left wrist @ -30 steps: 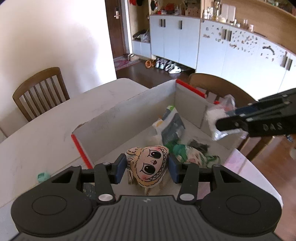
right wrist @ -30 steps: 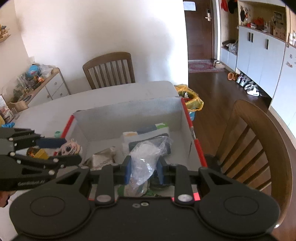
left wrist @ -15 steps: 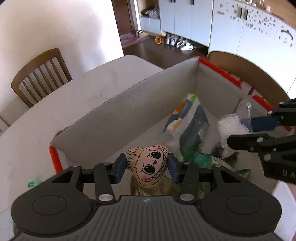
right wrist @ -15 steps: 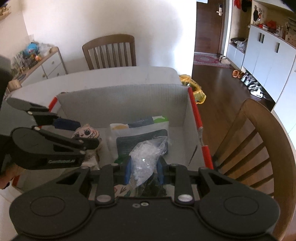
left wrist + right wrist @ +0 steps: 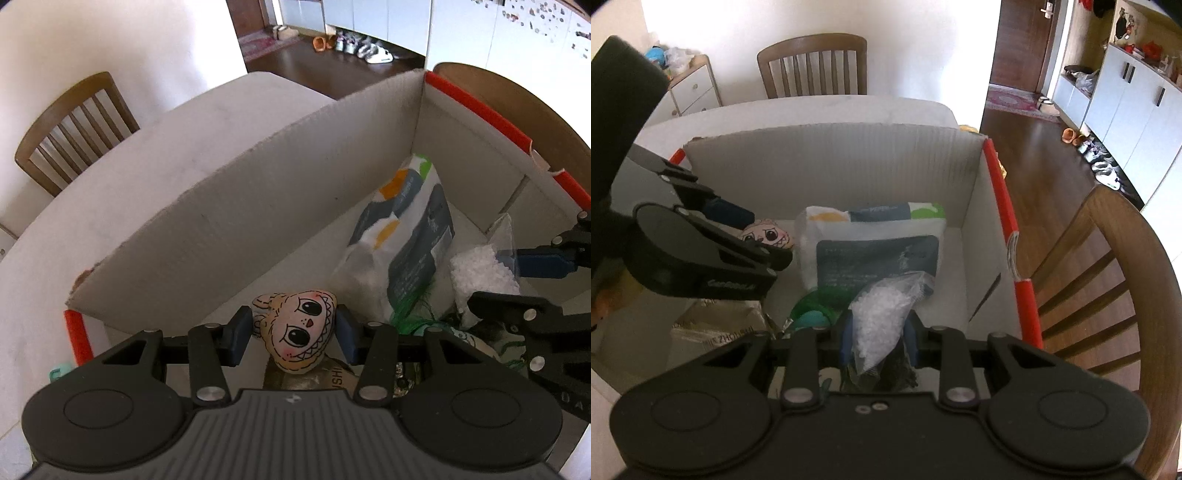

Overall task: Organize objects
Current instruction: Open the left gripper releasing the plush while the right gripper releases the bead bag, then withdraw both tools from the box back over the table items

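My left gripper [image 5: 293, 334] is shut on a small plush doll head [image 5: 298, 334] with big eyes, held inside the cardboard box [image 5: 229, 221]. It also shows in the right wrist view [image 5: 767, 236], at the box's left side. My right gripper [image 5: 877, 334] is shut on a clear plastic bag of white granules [image 5: 879, 317], also down inside the box [image 5: 834, 155]; that bag shows in the left wrist view [image 5: 484, 269] at right. A white, grey and orange pouch [image 5: 875, 243] lies on the box floor, leaning toward the far wall.
The box has red-taped edges [image 5: 1008, 229] and stands on a white table [image 5: 122, 173]. A green item [image 5: 816, 314] and a crumpled paper pack [image 5: 716, 328] lie in the box. Wooden chairs stand behind [image 5: 812, 66] and to the right [image 5: 1108, 280].
Both grippers have moved forward and lower into the box with their objects still held. The doll head now tilts slightly sideways.
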